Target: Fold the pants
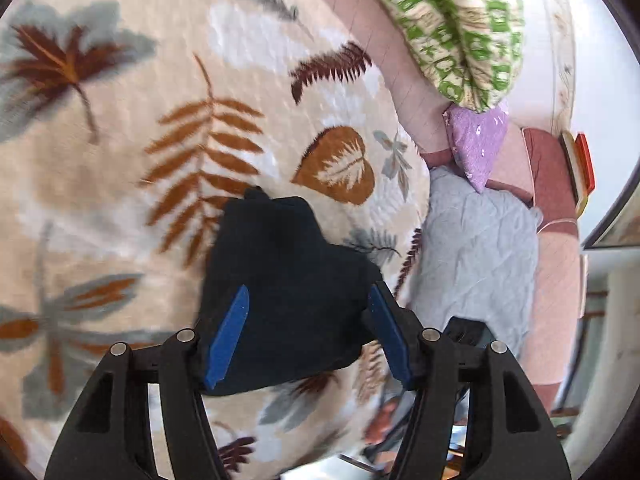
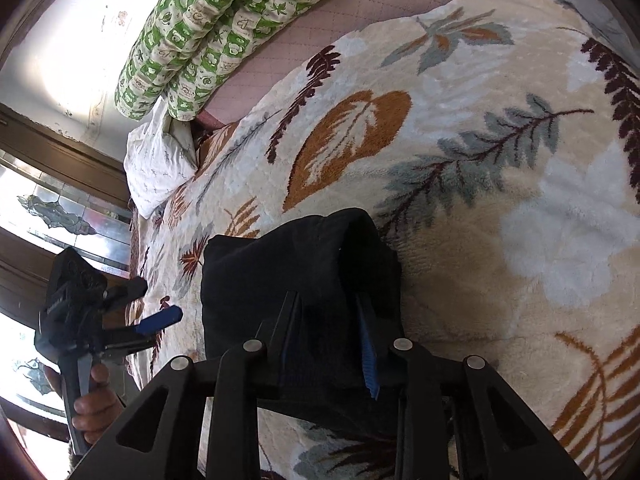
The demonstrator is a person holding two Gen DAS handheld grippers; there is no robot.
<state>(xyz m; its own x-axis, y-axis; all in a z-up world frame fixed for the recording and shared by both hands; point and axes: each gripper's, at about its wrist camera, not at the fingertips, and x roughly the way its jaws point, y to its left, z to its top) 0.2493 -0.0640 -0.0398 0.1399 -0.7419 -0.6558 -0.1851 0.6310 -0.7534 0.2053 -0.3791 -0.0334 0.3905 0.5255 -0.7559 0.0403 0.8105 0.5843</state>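
Observation:
The black pants (image 1: 280, 280) lie folded into a small bundle on a cream leaf-patterned blanket (image 1: 120, 160). My left gripper (image 1: 308, 304) is open, its blue pads wide apart above the bundle, holding nothing. In the right wrist view the pants (image 2: 280, 276) sit directly under my right gripper (image 2: 328, 320), whose jaws are closed on a raised fold of the black cloth. The left gripper (image 2: 156, 312) shows there at the left, held in a hand, open and clear of the pants.
A green-and-white patterned quilt (image 2: 208, 36) and a white pillow (image 2: 156, 164) lie at the bed's far side. A grey folded cloth (image 1: 476, 248) and a purple pillow (image 1: 476, 144) lie beside the blanket. A pink quilted sheet (image 1: 400, 40) covers the bed.

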